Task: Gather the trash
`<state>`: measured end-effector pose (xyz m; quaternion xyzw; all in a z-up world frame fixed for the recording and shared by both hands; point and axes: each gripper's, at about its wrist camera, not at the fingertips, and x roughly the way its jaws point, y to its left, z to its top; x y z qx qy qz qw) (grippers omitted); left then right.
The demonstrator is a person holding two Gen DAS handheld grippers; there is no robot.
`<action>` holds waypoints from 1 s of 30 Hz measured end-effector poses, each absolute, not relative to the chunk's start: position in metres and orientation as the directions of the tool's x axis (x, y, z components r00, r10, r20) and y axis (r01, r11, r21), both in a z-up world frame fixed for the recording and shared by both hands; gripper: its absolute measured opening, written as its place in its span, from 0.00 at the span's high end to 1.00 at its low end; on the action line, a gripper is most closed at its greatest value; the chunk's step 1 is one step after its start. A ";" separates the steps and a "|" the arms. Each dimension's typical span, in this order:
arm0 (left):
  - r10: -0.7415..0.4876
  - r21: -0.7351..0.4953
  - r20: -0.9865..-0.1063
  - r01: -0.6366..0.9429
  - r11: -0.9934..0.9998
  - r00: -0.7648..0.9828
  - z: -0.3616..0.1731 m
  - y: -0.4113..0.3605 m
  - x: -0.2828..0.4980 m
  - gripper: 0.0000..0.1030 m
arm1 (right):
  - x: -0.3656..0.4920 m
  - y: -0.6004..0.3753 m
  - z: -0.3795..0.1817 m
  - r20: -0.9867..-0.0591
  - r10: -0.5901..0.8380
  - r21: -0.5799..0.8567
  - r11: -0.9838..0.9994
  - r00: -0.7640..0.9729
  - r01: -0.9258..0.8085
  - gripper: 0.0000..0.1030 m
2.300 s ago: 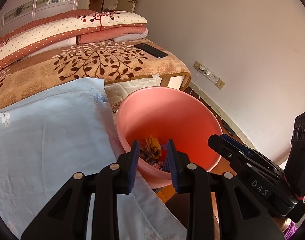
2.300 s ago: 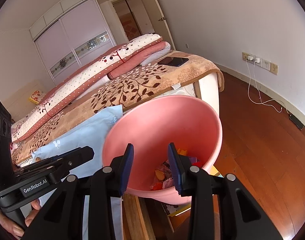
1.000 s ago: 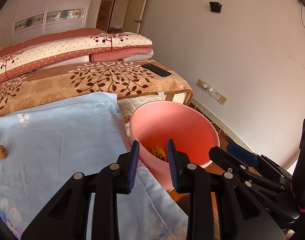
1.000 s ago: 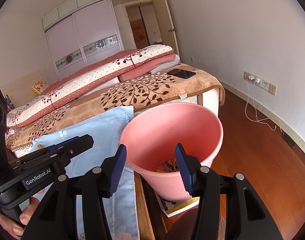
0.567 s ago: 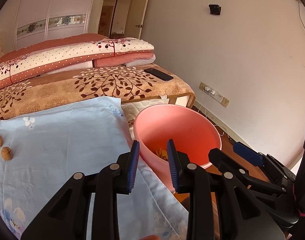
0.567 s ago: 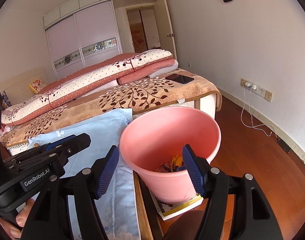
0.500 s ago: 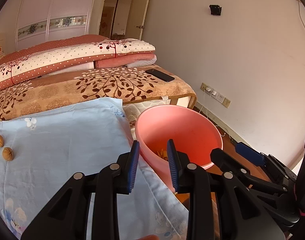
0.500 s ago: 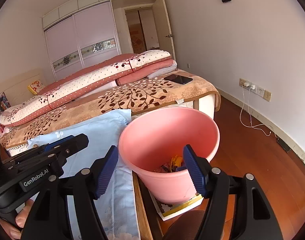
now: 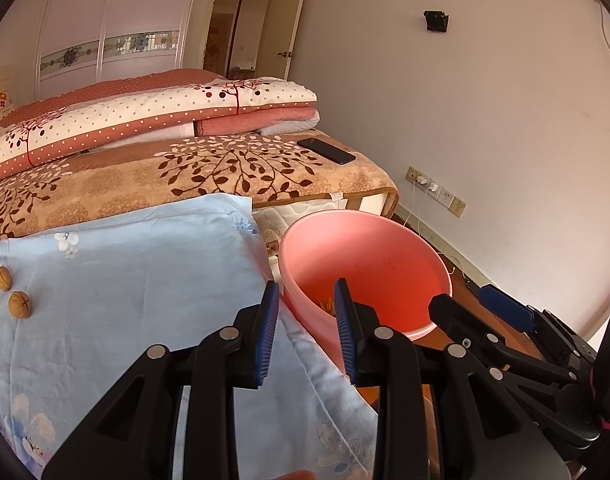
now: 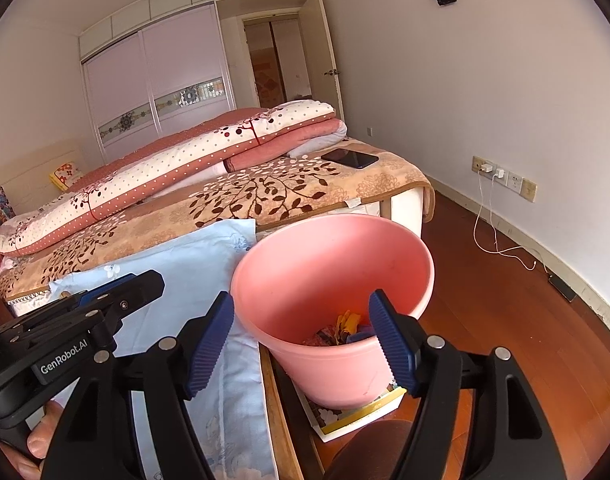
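Observation:
A pink plastic bin (image 9: 389, 256) stands on the floor beside the table; it also shows in the right wrist view (image 10: 337, 372). Colourful trash (image 10: 345, 330) lies at its bottom. Two walnuts (image 9: 19, 305) lie on the light blue floral cloth (image 9: 117, 280) at the left. My left gripper (image 9: 306, 330) is open and empty, over the cloth's right edge next to the bin. My right gripper (image 10: 301, 340) is open wide and empty, in front of the bin.
A bed with a leaf-patterned blanket (image 9: 209, 168), folded quilts (image 9: 153, 116) and a black phone (image 9: 326, 150) lies behind the table. Wall sockets with a white cable (image 10: 493, 216) are on the right wall. A booklet (image 10: 353, 412) lies under the bin on the wooden floor.
Both grippers have pulled back and up from the bin. My right gripper has opened wider. The two walnuts have come into the left wrist view.

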<state>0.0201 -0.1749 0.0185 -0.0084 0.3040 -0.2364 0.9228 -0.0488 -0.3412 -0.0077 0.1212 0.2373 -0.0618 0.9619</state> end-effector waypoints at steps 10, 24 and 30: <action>-0.441 -0.156 -0.555 0.432 0.888 0.705 0.019 -0.175 0.020 0.72 | -0.049 -0.341 -0.008 -0.472 -0.062 0.200 0.964 0.880 0.176 0.33; -0.440 -0.152 -0.562 0.436 0.887 0.700 0.018 -0.174 0.020 0.72 | -0.050 -0.341 -0.011 -0.476 -0.061 0.198 0.965 0.877 0.174 0.33; -0.439 -0.152 -0.563 0.435 0.887 0.700 0.018 -0.174 0.021 0.72 | -0.050 -0.341 -0.011 -0.477 -0.061 0.197 0.965 0.877 0.175 0.33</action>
